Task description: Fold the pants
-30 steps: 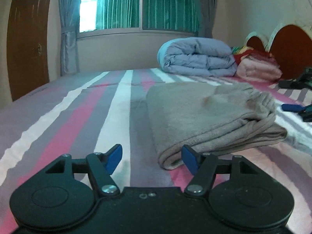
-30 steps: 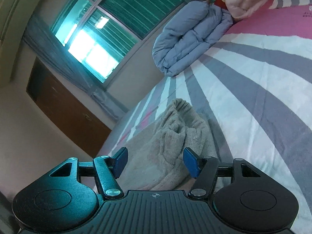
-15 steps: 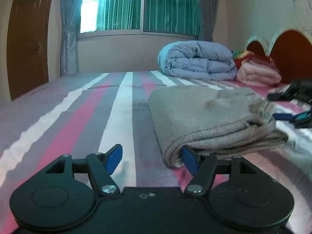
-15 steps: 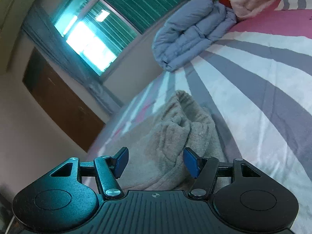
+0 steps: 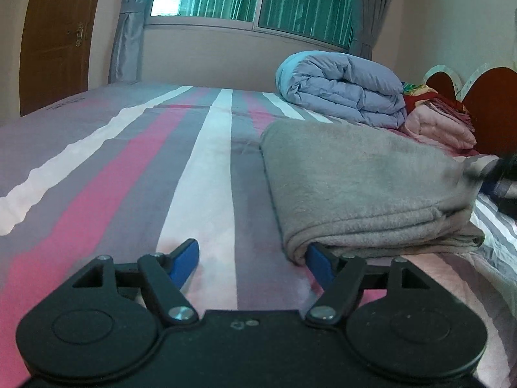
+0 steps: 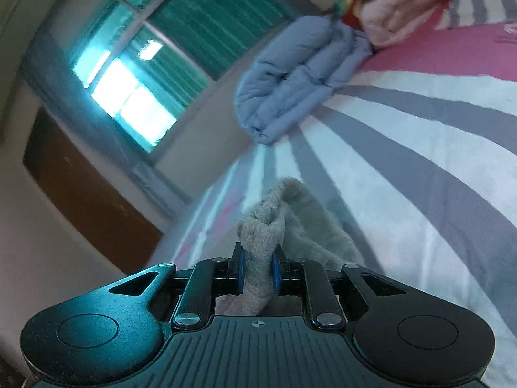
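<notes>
L gripper wide open, low on bed; bare sheet ahead-left, pants folded edge touching its right finger. R gripper clamped on bunched grey pants end.

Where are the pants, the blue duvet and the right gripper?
pants point(image 5: 355, 181): left wrist view, top of the folded stack.
blue duvet point(image 5: 342, 85): left wrist view, upper roll.
right gripper point(image 6: 257, 273): right wrist view, between the pads.

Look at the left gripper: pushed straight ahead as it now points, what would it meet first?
Probably the folded grey pants: the left gripper has open jaws, and its right fingertip already sits at their near fold. Between the jaws lies only the striped bedsheet.
</notes>
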### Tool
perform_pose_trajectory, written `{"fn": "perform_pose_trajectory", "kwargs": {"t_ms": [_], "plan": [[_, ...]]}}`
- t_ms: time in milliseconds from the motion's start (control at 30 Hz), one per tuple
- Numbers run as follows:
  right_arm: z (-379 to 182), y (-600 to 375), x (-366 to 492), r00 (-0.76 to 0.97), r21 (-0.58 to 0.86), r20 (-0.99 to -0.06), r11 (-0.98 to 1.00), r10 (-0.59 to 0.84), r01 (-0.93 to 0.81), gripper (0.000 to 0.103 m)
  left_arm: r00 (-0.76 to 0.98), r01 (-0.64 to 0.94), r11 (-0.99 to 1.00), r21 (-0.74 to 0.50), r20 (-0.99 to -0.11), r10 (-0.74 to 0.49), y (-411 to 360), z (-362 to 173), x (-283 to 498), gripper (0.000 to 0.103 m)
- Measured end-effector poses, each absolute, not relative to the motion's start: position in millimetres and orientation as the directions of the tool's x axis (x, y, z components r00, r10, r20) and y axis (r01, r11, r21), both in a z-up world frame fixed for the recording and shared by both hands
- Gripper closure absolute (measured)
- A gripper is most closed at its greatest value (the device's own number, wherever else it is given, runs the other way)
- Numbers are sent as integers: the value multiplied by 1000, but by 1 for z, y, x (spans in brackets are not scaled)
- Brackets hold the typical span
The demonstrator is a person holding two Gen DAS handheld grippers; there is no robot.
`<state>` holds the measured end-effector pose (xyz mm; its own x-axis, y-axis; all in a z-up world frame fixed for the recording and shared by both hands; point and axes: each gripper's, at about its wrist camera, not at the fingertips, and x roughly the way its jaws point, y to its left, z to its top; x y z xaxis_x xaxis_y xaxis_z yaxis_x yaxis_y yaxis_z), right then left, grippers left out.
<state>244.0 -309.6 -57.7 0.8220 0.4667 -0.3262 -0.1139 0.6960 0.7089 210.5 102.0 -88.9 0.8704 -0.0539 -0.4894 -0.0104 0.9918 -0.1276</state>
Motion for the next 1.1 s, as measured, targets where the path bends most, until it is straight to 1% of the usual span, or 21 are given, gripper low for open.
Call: {"fn": "perform_pose_trajectory", "kwargs": {"t_ms": [67, 133, 233, 267, 300, 333, 367, 400, 433, 467, 500, 567, 733, 800, 833, 900, 967, 1033, 1100], "plan": [[-81, -307, 257, 760, 691, -447, 722, 472, -42, 87, 869, -18, 993, -120, -493, -44, 101, -88, 210, 36], [-89, -316, 255, 762, 745, -410, 667, 501, -38, 87, 869, -23, 994, -108, -493, -33, 99, -87, 210, 35], [-73, -317, 242, 805, 717, -341, 689, 485, -112, 87, 868, -30, 996, -89, -496, -18, 96, -87, 210, 31], [-75, -313, 244, 798, 687, -379, 720, 470, -98, 87, 868, -33, 996, -85, -496, -14, 96, -87, 210, 29], [-82, -312, 250, 768, 674, -438, 736, 466, -62, 87, 867, -37, 996, -80, -499, -8, 95, -87, 210, 29], [-89, -315, 252, 760, 699, -441, 714, 478, -44, 86, 865, -41, 996, -77, -502, -3, 95, -87, 210, 29], [-89, -319, 249, 762, 718, -422, 694, 491, -49, 84, 864, -47, 996, -74, -503, 3, 94, -86, 210, 28], [-84, -322, 245, 768, 721, -408, 690, 494, -61, 73, 864, -51, 996, -69, -503, 9, 94, -86, 209, 27], [-77, -323, 238, 779, 707, -398, 703, 484, -75, 67, 864, -52, 997, -62, -503, 14, 93, -86, 209, 27], [-70, -323, 229, 795, 683, -384, 724, 469, -98, 54, 864, -53, 997, -51, -503, 20, 92, -86, 208, 27], [-65, -325, 219, 807, 668, -357, 732, 471, -132, 52, 863, -53, 998, -42, -505, 24, 90, -85, 208, 27], [-60, -329, 204, 811, 657, -340, 737, 477, -158, 52, 861, -53, 998, -37, -508, 27, 90, -85, 207, 27], [-58, -328, 196, 800, 652, -364, 744, 477, -147, 52, 854, -62, 997, -39, -520, 33, 91, -82, 204, 27], [-58, -328, 195, 798, 647, -374, 749, 473, -141, 52, 862, -44, 997, -57, -507, 9, 94, -75, 196, 29], [-58, -327, 195, 794, 648, -380, 749, 474, -137, 52, 872, -35, 997, -73, -489, -6, 96, -69, 190, 29], [-59, -324, 200, 789, 653, -384, 745, 480, -135, 52, 910, -8, 993, -120, -413, -42, 104, -57, 176, 27], [-60, -325, 204, 786, 658, -387, 742, 482, -131, 51, 925, 9, 988, -154, -375, -67, 110, -50, 179, 25], [-63, -326, 215, 787, 670, -389, 734, 478, -115, 45, 918, 8, 981, -193, -389, -84, 115, -48, 198, 25], [-69, -328, 227, 788, 690, -399, 719, 469, -79, 44, 898, 18, 965, -263, -421, -132, 120, -50, 223, 25]]}}
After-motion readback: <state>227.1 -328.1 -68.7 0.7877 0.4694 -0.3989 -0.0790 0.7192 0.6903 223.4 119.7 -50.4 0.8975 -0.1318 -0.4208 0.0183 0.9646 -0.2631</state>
